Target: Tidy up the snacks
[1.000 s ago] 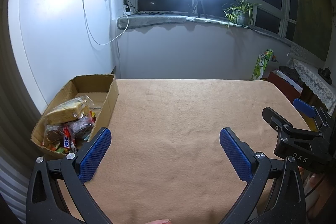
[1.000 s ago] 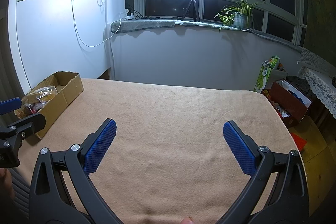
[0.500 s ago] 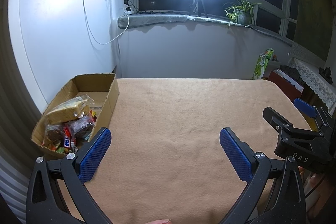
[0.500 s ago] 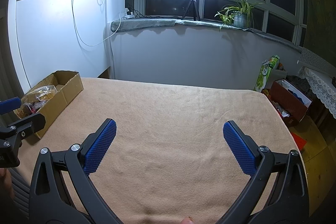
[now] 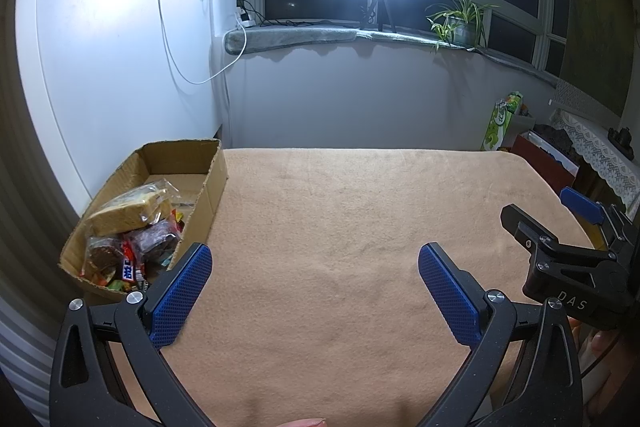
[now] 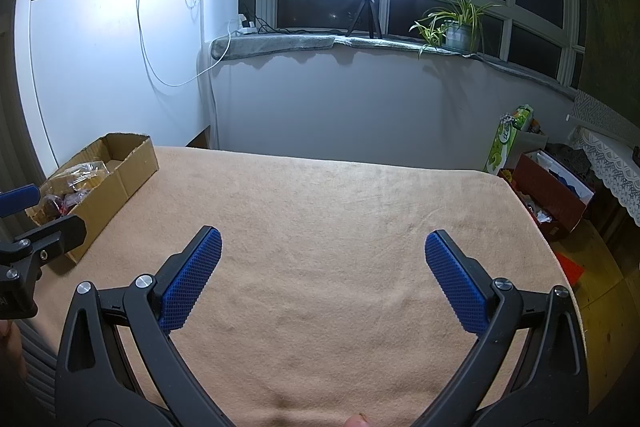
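A: Where are the snacks [image 5: 132, 239]?

B: All in the box [image 5: 208, 183] at the table's [image 5: 340, 227] left edge. The cloth looks bare.

A: And the tongs?

B: Left gripper [image 5: 316, 287] and right gripper [image 6: 324, 277] both gape wide, holding nothing.

A: Next move?

B: Probably the left one dips into the box. Come straight down and pinch one wrapper, though the pile is too jumbled to say which.
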Motion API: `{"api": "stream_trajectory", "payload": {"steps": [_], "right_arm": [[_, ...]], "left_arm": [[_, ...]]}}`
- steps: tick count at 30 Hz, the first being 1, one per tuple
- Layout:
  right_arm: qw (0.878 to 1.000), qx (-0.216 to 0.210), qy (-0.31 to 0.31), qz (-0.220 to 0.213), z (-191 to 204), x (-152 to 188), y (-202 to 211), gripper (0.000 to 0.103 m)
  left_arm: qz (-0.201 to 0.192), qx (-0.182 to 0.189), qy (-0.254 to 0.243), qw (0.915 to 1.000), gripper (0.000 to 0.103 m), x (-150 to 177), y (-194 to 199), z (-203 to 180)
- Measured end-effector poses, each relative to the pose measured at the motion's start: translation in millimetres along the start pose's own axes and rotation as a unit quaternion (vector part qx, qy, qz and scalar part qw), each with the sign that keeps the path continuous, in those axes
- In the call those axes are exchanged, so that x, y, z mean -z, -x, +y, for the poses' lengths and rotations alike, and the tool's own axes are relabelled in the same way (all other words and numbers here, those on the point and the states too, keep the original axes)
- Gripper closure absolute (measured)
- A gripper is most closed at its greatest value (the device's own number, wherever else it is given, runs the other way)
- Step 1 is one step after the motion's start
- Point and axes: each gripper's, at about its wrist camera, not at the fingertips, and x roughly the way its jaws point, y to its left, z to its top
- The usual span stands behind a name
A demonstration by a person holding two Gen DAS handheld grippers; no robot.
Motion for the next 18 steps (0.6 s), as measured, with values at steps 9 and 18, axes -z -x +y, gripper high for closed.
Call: {"api": "stream_trajectory", "payload": {"steps": [9, 18], "right_arm": [[1.0, 0.0, 0.001, 0.001, 1.0, 0.5, 0.1, 0.0], [1.0, 0.0, 0.001, 0.001, 0.3, 0.3, -0.2, 0.0]], "left_arm": [[0.001, 0.0, 0.0, 1.0, 0.0, 1.2, -0.7, 1.7], [-0.018, -0.018, -0.003, 0.9997, 0.0, 5.8, 3.4, 2.7]]}}
